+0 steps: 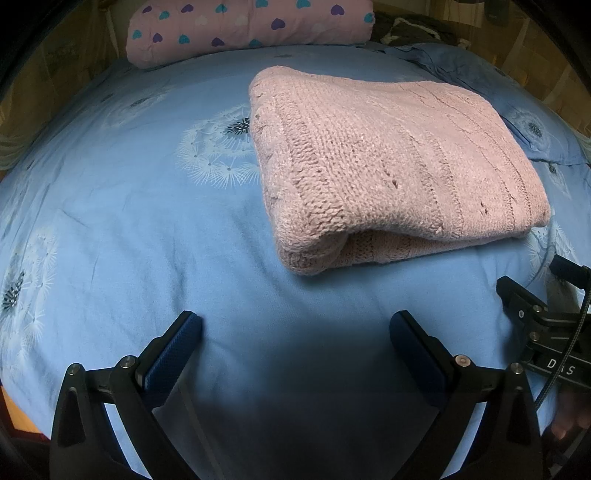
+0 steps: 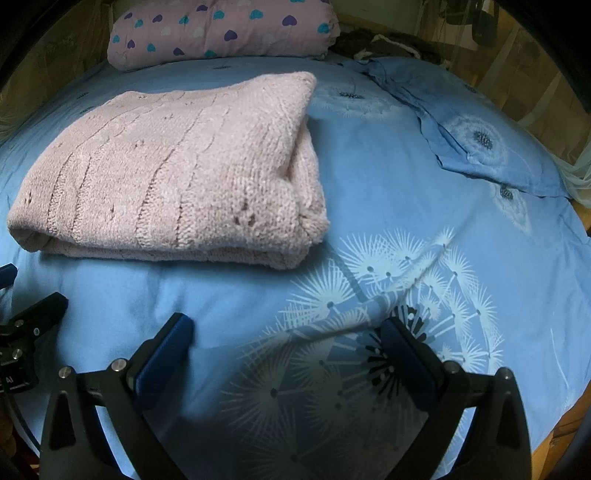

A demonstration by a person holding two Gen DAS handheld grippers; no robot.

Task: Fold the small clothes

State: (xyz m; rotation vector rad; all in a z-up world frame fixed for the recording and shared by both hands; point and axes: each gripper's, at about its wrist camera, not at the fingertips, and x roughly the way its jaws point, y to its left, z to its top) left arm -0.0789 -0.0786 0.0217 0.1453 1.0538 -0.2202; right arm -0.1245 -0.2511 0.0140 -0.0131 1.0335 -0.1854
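The left hand-held gripper (image 1: 295, 354) and right hand-held gripper (image 2: 286, 350) are hovering spread and empty over the bed (image 1: 129, 229); the folded pink sweater (image 1: 388, 158) is lying ahead, between them, untouched

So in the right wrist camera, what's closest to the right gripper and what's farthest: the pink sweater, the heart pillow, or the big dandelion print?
From the right gripper:
1. Big dandelion print, right between its fingers.
2. Pink sweater, ahead on the left.
3. Heart pillow, at the far end of the bed.
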